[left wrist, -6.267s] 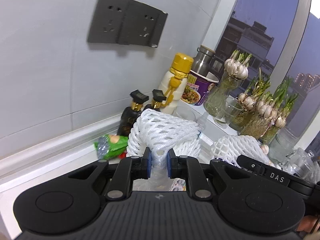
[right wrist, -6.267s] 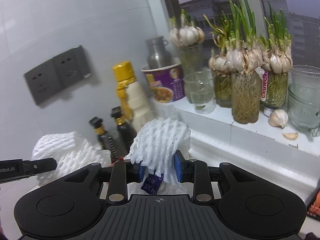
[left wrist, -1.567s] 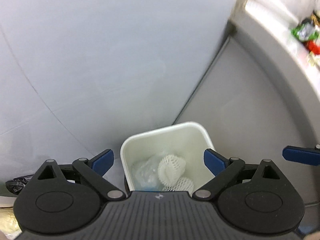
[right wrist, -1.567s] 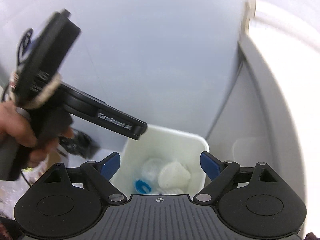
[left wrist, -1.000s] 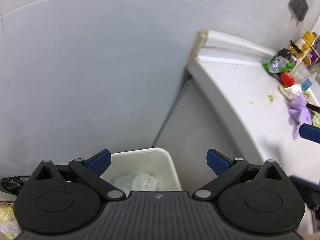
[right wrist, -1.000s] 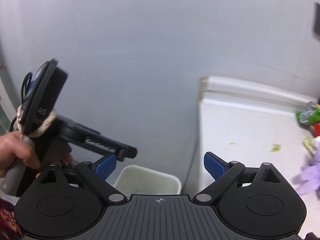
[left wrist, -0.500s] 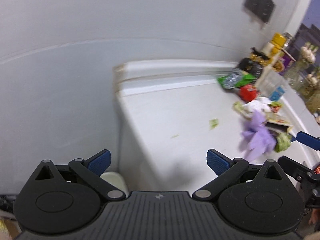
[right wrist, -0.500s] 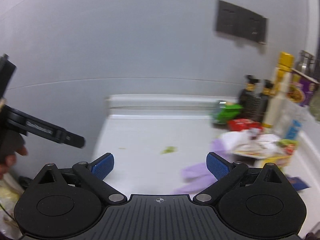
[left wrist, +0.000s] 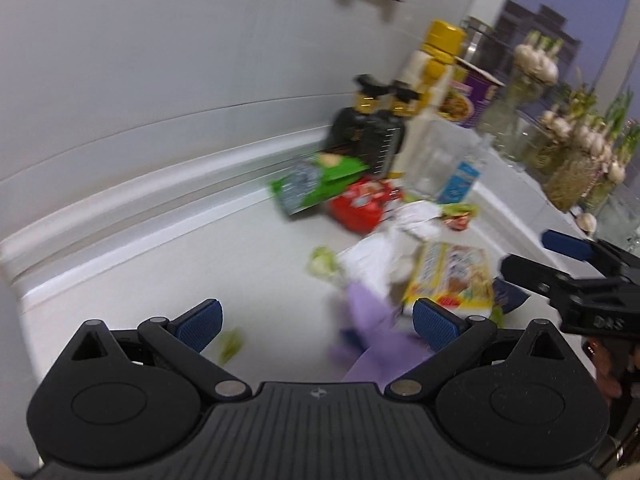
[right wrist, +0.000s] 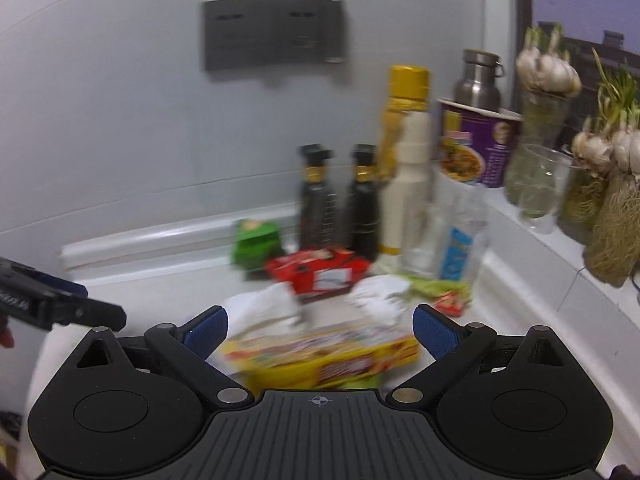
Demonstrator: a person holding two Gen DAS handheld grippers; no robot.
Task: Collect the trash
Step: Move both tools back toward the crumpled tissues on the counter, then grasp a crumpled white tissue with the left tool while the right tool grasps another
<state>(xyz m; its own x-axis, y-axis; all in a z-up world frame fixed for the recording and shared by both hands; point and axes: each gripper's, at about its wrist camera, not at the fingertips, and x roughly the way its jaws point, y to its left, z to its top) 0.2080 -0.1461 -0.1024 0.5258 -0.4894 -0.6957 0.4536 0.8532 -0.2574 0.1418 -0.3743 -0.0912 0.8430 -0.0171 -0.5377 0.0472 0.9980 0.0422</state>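
Observation:
Trash lies scattered on the white counter [left wrist: 168, 264]: a purple wrapper [left wrist: 372, 344], a yellow box [left wrist: 452, 276], a red packet [left wrist: 360, 204], a green packet [left wrist: 312, 184] and crumpled white paper [left wrist: 376, 256]. My left gripper [left wrist: 316, 320] is open and empty above the counter, just short of the purple wrapper. My right gripper [right wrist: 320, 328] is open and empty, right over the yellow box [right wrist: 324, 356], with the red packet [right wrist: 320, 272] and the green packet [right wrist: 256, 240] beyond. The views are motion-blurred.
Two dark bottles [right wrist: 340, 204], a yellow-capped bottle [right wrist: 404, 160], a purple noodle cup [right wrist: 476, 148], a steel flask [right wrist: 480, 76] and jars of sprouting garlic [right wrist: 608, 184] stand by the wall and window. A clear plastic bottle [right wrist: 456, 240] is near the trash. A wall socket [right wrist: 276, 32] is above.
Both grippers dropped the white foam nets into the white bin on the floor, opened, then swung up and right to the counter; they now face the trash pile.

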